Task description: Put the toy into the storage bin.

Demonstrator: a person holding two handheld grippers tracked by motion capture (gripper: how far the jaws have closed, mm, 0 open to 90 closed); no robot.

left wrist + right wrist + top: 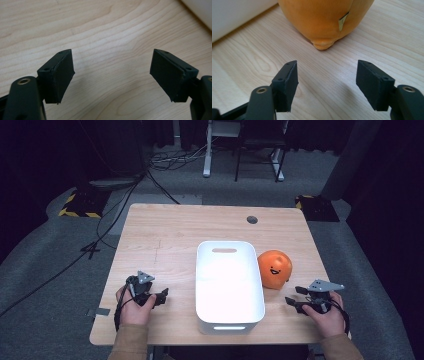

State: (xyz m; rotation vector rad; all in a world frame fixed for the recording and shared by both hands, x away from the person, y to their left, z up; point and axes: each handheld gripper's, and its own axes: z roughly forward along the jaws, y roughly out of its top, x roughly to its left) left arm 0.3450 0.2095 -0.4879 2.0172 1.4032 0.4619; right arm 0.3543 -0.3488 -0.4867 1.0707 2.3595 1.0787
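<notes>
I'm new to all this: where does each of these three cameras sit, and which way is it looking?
High view: fixed above the person's side, looking forward and down on the wooden table, white bin and orange toy; both forearms and hands enter from below, holding the left gripper and right gripper.
Left gripper view: rides on the left gripper, looking along its open jaws at bare tabletop and a bin edge.
Right gripper view: rides on the right gripper, facing the orange toy between open jaws.
Shared: the high and right gripper views both show toy and bin.
</notes>
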